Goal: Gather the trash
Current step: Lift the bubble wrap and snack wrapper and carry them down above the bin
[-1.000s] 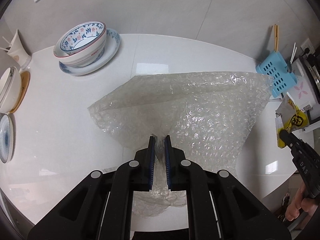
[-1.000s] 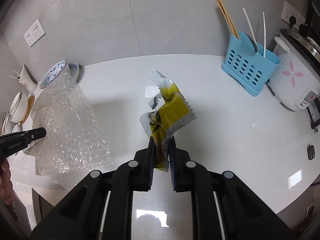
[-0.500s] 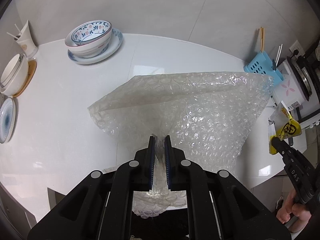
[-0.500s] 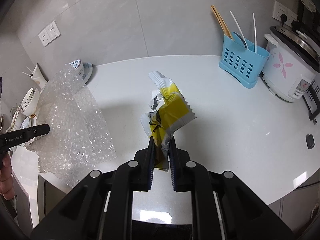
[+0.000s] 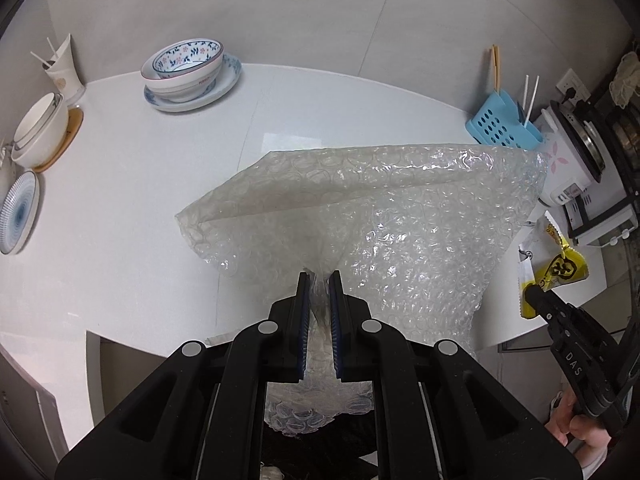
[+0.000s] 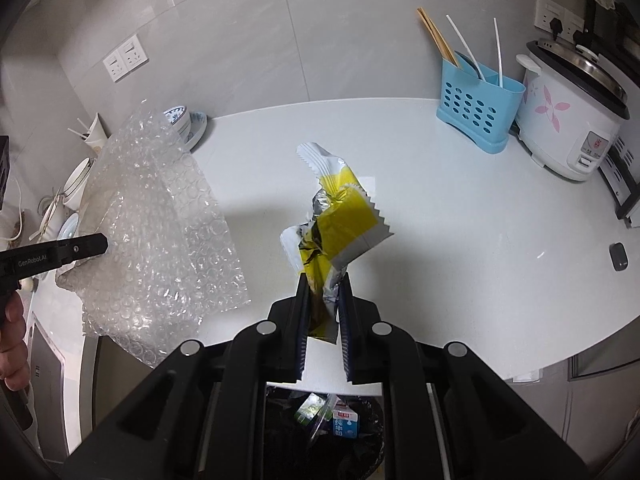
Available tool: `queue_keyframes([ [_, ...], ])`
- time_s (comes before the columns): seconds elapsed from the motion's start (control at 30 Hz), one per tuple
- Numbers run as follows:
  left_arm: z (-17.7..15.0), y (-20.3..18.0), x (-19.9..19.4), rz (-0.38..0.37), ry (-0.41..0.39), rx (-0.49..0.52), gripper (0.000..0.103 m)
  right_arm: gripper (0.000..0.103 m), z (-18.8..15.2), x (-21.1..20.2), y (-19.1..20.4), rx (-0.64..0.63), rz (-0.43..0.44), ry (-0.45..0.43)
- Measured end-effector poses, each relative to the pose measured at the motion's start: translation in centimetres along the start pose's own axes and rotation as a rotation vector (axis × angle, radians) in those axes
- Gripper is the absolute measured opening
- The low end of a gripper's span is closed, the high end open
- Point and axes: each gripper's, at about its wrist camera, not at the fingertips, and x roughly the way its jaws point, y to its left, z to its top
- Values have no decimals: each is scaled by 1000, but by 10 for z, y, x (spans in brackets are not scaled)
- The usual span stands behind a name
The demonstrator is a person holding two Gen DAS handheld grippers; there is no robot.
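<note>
My left gripper (image 5: 319, 280) is shut on a large sheet of clear bubble wrap (image 5: 380, 232), held up off the white counter; the sheet also shows at the left of the right wrist view (image 6: 160, 232). My right gripper (image 6: 325, 284) is shut on a crumpled yellow and silver snack wrapper (image 6: 340, 224), held above the counter's front edge; the wrapper also shows in the left wrist view (image 5: 560, 268). A black-lined trash bin (image 6: 320, 432) with a small milk carton (image 6: 345, 422) and other trash sits on the floor directly below my right gripper.
On the counter (image 5: 140, 184) stand a floral bowl on a plate (image 5: 188, 72), stacked white bowls (image 5: 40, 128), a striped plate (image 5: 18, 212) and a cup of picks (image 5: 64, 68). A blue utensil basket (image 6: 480, 116), a rice cooker (image 6: 572, 120) and a small black object (image 6: 618, 256) stand at the right.
Both grippers have pulled back and up from the counter with their loads. The counter edge and the trash bin below have come into view.
</note>
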Motion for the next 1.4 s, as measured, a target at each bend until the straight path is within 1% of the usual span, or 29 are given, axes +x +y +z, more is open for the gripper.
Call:
queue_keyframes([
  [0.33, -58, -16, -9, -12, 15, 4, 8, 13, -47, -28, 1, -38, 38, 2],
  [0.73, -125, -19, -3, 20, 59, -14, 8, 13, -103, -34, -6, -53, 69, 51],
  [1.0, -166, -17, 21, 47, 129, -4, 8, 13, -141, -25, -17, -25, 72, 103],
  [1.17, -191, -16, 43, 42, 169, 3, 8, 13, -168, -22, -22, -40, 70, 128],
  [1.23, -200, -15, 53, 34, 190, 2, 8, 13, -178, -19, -25, -22, 78, 146],
  [1.4, -215, -13, 72, 35, 217, 2, 8, 13, -200, -11, -29, -19, 69, 184],
])
